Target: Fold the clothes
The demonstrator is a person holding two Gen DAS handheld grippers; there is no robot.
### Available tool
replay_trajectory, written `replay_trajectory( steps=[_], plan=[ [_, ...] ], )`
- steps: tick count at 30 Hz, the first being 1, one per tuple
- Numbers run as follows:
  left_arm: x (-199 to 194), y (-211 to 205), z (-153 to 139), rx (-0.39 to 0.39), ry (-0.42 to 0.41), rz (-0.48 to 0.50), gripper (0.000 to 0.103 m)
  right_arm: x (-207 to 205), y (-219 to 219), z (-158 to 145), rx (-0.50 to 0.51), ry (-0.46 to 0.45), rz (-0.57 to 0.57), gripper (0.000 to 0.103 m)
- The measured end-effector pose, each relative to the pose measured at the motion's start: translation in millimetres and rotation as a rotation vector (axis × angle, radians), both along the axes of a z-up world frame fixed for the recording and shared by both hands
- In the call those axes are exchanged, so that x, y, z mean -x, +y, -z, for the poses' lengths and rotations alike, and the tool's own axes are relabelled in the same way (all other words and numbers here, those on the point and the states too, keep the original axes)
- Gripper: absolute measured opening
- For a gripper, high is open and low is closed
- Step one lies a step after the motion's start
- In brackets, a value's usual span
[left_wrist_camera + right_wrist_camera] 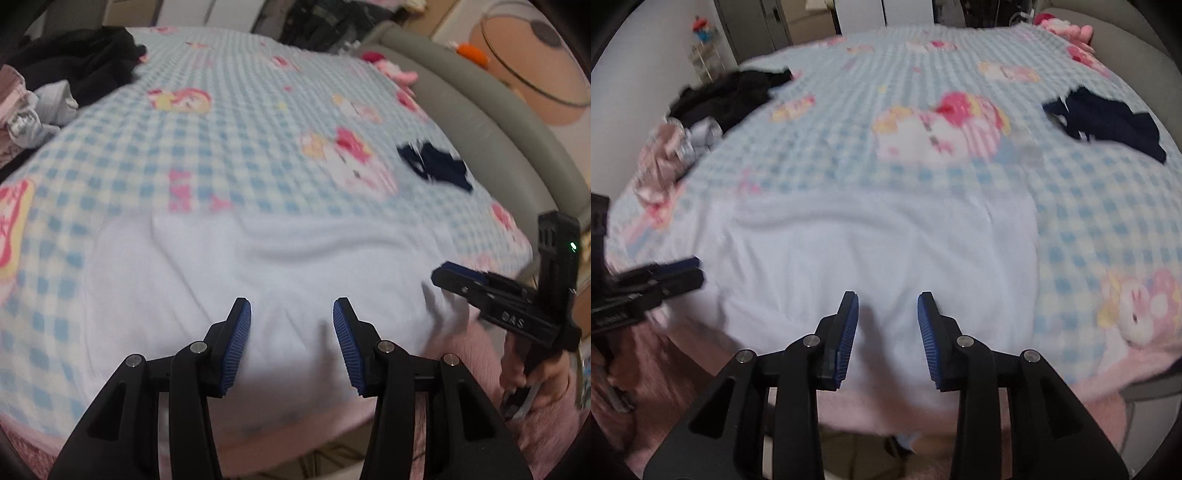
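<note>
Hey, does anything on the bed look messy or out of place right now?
The white garment lies spread out but wrinkled. A dark navy piece sits crumpled alone at the right, and a jumbled clothes pile crowds the left edge. Nothing looks spilled or damaged.

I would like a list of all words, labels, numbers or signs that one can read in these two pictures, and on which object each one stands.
No text can be read with certainty.
Right gripper, marking on its black body: blurred, perhaps three characters, not legible.
Left gripper, pale marking on its side: too blurred to read.
Checked bedsheet: cartoon figures only; no lettering visible.
White garment: no print visible.
</note>
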State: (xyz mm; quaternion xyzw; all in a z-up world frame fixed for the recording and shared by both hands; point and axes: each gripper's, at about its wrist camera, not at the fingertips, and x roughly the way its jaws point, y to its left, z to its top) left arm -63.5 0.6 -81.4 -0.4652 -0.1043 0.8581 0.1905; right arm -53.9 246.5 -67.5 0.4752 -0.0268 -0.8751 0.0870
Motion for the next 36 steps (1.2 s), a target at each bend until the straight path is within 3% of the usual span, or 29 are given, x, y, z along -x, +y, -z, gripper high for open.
replay_trajectory(
  steps=[3, 7, 10, 13, 15, 19, 22, 24, 25, 27, 29, 31, 33, 36],
  plan=[
    [20.2, -5.5, -7.6, 0.01, 0.04, -0.069, 0.049, 21.9, -14.3, -5.3, -0.018, 0.036, 0.006, 0.036],
    [36.7, -20.9, 10.2, 0.076, 0.015, -0.156, 0.049, 39.7, -29.6, 16.8, -0.047, 0.007, -0.026, 0.036],
    [38.4, -37.9, 29.2, 0.124, -0.017, -0.225, 0.048, 38.0, -22.4, 41.3, -0.097, -0.041, -0.036, 0.036],
    [28.5, -51.1, 33.5, 0.144, 0.014, -0.262, 0.048, 31.8, -8.2, 45.6, -0.079, -0.048, -0.051, 0.037],
    [24.4, -55.7, 27.7, 0.109, 0.044, -0.259, 0.048, 30.7, -0.2, 39.0, -0.065, -0.04, -0.052, 0.039],
    [23.3, -64.1, 17.4, -0.006, 0.088, -0.257, 0.049, 31.7, 16.1, 14.0, -0.023, 0.074, 0.019, 0.046],
    [27.3, -66.3, 26.4, 0.069, 0.045, -0.285, 0.049, 37.4, 27.8, 19.3, -0.029, 0.069, 0.087, 0.05],
    [33.0, -73.5, 41.2, 0.149, -0.03, -0.346, 0.052, 39.5, 38.6, 27.3, -0.041, 0.043, 0.116, 0.049],
    [33.4, -79.7, 46.1, 0.114, -0.052, -0.355, 0.052, 40.2, 44.6, 30.9, -0.043, 0.031, 0.128, 0.048],
    [27.7, -92.3, 43.6, 0.019, -0.038, -0.39, 0.052, 41.4, 56.6, 38.0, -0.046, 0.006, 0.154, 0.035],
    [21.9, -92.1, 32.2, 0.04, 0.021, -0.409, 0.051, 38.9, 66.6, 33.7, -0.024, 0.012, 0.187, 0.032],
    [18.1, -86.3, 20.4, 0.055, 0.089, -0.39, 0.051, 34.6, 71.7, 23.7, 0.011, 0.053, 0.217, 0.035],
    [17.9, -80.9, 14.2, 0.049, 0.125, -0.362, 0.051, 32.9, 73.7, 16.8, 0.031, 0.084, 0.238, 0.047],
    [19.6, -68.2, 14.6, 0.049, 0.138, -0.3, 0.051, 40.9, 64.1, 29.7, -0.049, 0.028, 0.22, 0.048]
  ],
)
